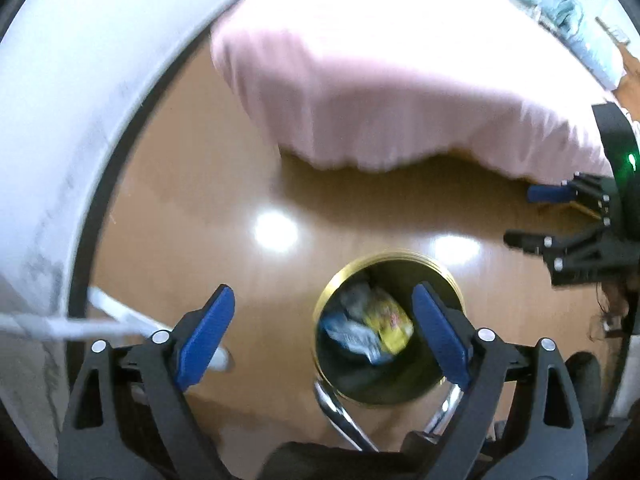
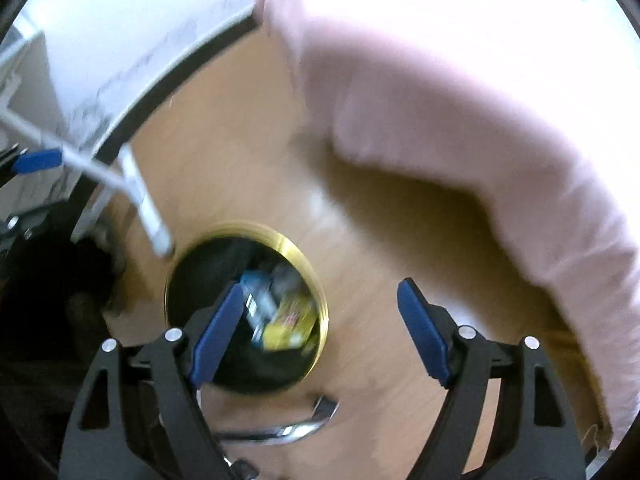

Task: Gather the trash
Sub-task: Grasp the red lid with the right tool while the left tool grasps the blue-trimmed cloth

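A round black trash bin with a gold rim (image 1: 340, 276) stands on the wooden floor below me; it also shows in the right wrist view (image 2: 296, 246). Inside lie a yellow wrapper (image 1: 394, 326) (image 2: 288, 326) and crumpled blue-white wrappers (image 1: 348, 330) (image 2: 258, 292). My left gripper (image 1: 324, 300) is open and empty above the bin's left side. My right gripper (image 2: 320, 296) is open and empty above the bin's right edge; it also shows at the right of the left wrist view (image 1: 524, 216).
A bed with a pink hanging cover (image 1: 380, 80) (image 2: 480, 120) stands behind the bin. A white wall with a black baseboard (image 1: 104, 184) runs on the left. White rack legs (image 2: 144, 204) and a chrome chair leg (image 2: 288, 428) stand near the bin.
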Demonstrator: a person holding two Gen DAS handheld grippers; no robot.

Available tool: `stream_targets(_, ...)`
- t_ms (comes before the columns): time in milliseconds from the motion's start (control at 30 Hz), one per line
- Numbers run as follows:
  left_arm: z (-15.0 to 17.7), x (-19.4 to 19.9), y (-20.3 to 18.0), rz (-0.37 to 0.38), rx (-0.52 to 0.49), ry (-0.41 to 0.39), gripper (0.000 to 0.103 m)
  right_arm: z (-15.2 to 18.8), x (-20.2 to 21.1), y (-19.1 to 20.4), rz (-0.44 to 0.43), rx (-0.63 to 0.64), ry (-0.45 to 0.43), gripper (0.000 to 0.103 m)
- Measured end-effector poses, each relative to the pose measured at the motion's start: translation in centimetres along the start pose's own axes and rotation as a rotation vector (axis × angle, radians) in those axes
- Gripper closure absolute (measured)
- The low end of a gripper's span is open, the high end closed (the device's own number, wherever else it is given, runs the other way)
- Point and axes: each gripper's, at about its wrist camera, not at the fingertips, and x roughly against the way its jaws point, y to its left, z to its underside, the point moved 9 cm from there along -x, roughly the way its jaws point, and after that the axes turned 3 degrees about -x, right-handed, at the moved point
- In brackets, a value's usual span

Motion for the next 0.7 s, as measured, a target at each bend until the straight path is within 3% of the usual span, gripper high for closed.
stream_targets(100, -2.8, 6.5, 0.8, -0.055, -0.023, -0.131, 0.012, -3.9, 5.4, 0.8, -0.005, 0.001, -0.119, 0.026)
stream_targets(200, -3.8, 13.9, 2.0, -0.098, -0.017, -0.259, 0.01, -7.7, 11.5, 4.6, -0.035, 0.046, -0.249, 0.022)
stream_targets(300, -3.0, 21.3, 4.6, -0.161, 0.05, -0.377, 0.008, -10.5, 16.1, 11.5, -0.101, 0.128, -0.338, 0.022)
stream_targets(367, -1.1, 25.3, 7.6, -0.211, 0.133, -0.424, 0.007, -11.8, 18.3, 18.1, -0.17, 0.194, -0.377, 0.022)
stream_targets(567, 11.3, 35.0, 20.6, -0.452, 0.461, -0.455, 0.007, -11.6, 21.3, 39.2, -0.405, 0.478, -0.39, 0.022)
stream_targets(700, 23.2, 39.9, 28.4, -0.628, 0.69, -0.405, 0.007, -8.6, 22.2, 52.2, -0.531, 0.659, -0.345, 0.022)
